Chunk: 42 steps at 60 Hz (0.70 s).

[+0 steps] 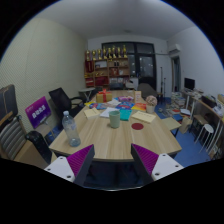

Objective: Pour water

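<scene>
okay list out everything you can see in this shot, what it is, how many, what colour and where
table: one, light wood, ahead of the fingers.
water bottle: one, clear, on the table's near left edge.
cup: one, teal, mid-table.
papers and small items: several, mixed colours, on the far half of the table.
office chairs: at least two, black, left of the table.
shelf: one, reddish, at the back wall.
gripper: one, purple pads, fingers open, nothing between them.

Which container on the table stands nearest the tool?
The clear water bottle, at the table's near edge, ahead of the open tool; the teal cup stands farther in.
</scene>
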Motion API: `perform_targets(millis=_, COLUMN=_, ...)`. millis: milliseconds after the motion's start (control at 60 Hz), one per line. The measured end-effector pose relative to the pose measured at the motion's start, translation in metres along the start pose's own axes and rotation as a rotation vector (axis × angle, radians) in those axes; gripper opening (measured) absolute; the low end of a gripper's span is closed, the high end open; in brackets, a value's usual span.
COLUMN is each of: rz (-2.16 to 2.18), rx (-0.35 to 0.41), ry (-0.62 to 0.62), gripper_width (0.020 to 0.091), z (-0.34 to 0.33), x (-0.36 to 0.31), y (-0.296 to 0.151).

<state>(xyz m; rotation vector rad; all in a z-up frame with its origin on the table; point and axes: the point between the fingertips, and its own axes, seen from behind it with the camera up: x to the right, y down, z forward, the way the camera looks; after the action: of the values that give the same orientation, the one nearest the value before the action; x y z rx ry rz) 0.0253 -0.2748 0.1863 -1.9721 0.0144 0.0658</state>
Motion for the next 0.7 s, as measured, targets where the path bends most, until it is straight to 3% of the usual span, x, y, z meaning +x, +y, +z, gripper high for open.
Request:
perform_targets(millis=100, rz=0.003, rx=-0.018, ry=0.069, gripper_width=0.0827, z=-0.008, x=0.023, y=0.001)
perform_targets(millis=333, rz=-0.010, rx=0.034, ry=0.133, gripper_width=0.0833, z=-0.015, x=-0.052, y=0.015)
perform_targets(millis=533, rz=-0.027, rx=0.085, ry=0.066, gripper_width=0.0828, z=0.001, x=-0.117, y=0.016)
perform_targets(millis=700, rz=-0.073, rx=0.146, ry=-0.007, gripper_width=0.0828, z=0.060, x=-0.174, y=0.022)
